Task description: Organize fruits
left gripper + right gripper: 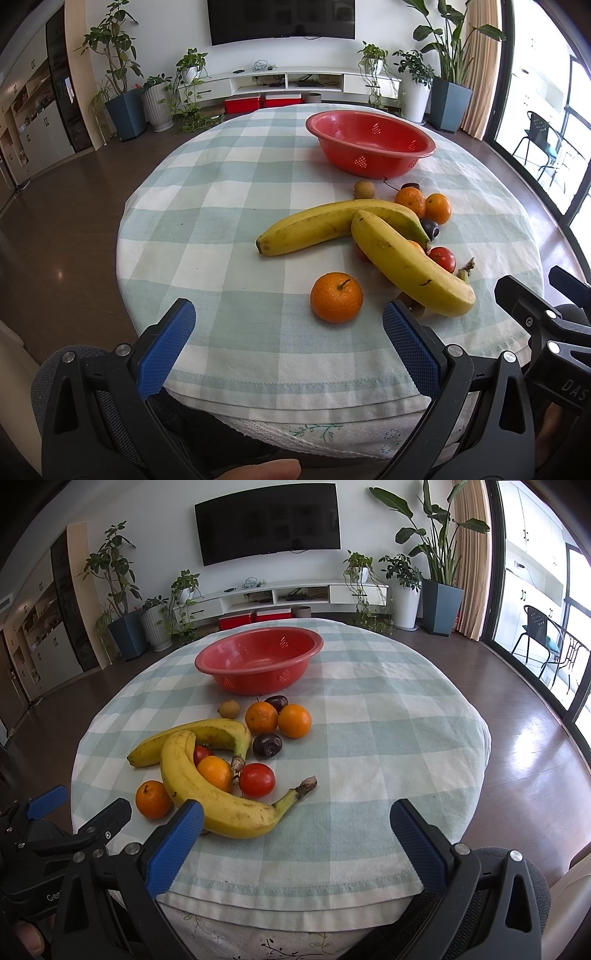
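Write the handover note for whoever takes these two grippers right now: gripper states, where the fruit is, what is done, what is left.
Left gripper: open, empty, at the near table edge.
Right gripper: open, empty, beside it.
Red basket: far side of the checked cloth, nothing in it.
Fruit all loose on the cloth: two bananas, the near one lying across the far one, a lone orange nearest the left gripper, more oranges, tomatoes, dark fruits and a small brown one by the basket.
Done: nothing sorted.
Left: every fruit.
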Motion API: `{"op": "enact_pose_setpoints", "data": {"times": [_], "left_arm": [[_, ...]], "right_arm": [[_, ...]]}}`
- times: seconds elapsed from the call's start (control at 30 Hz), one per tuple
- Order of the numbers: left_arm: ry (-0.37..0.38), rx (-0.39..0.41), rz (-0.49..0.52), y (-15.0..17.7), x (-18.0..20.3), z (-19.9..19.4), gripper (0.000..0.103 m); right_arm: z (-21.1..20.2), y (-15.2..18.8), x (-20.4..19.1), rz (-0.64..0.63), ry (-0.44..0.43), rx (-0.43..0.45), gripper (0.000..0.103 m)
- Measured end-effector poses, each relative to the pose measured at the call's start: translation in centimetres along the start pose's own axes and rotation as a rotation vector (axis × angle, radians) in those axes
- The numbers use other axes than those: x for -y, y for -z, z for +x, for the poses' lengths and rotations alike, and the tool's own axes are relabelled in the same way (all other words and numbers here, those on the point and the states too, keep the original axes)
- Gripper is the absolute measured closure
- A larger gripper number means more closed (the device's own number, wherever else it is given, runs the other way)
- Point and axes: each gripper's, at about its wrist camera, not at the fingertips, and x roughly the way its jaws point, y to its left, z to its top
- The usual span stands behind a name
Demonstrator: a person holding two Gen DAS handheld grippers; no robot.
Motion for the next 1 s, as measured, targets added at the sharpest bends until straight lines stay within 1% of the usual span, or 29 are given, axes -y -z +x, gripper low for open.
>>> {"op": "enact_pose_setpoints", "data": {"times": [0.23,0.33,0.43,0.47,0.57,0.6,0.67,0.73,0.8,0.87,0.9,1.0], "left_arm": [[-0.002,0.005,0.000,0.2,-0.2,0.1,0.000],[0.021,0.011,-0.022,0.6,-1.2,0.0,0.000],[0.071,0.029,-0.026,0.8,-2.2,0.0,0.000],[0.095,0.026,-0.016,0.9,-2.4,0.1,0.000],[0.206,0.017,0.005,0.9,-2.6,0.2,0.000],[0.215,0.017,0.018,1.1,-2.6,0.1,0.000],[0.193,0.015,0.056,1.6,-2.2,0.0,0.000],[0.189,-0.031,0.096,2.0,-1.7,0.4,0.000],[0.184,-0.060,0.086,2.2,-1.8,0.9,0.000],[0.186,-0.051,0.091,2.0,-1.8,0.8,0.000],[0.174,-0.052,0.102,1.7,-1.6,0.9,0.000],[0.160,-0.062,0.128,0.9,-0.9,1.4,0.000]], "right_arm": [[0.2,0.4,0.0,0.001,-0.002,-0.003,0.000],[0.2,0.4,0.0,0.000,-0.002,-0.003,0.000],[0.2,0.4,0.0,0.001,-0.008,-0.006,0.000],[0.2,0.6,0.1,0.003,-0.009,-0.006,0.000],[0.1,1.0,0.3,0.006,-0.028,-0.007,0.000],[0.1,0.8,0.5,0.005,-0.037,-0.006,0.000],[0.1,0.9,0.7,0.000,-0.056,0.000,0.000],[0.1,0.7,0.6,-0.005,-0.089,0.007,0.000],[-0.1,0.8,0.4,-0.008,-0.129,0.012,0.000],[-0.2,0.7,0.3,0.006,-0.177,0.017,0.000],[-0.1,0.5,0.2,0.016,-0.199,0.015,0.000],[0.2,0.2,0.1,0.003,-0.231,-0.023,0.000]]}}
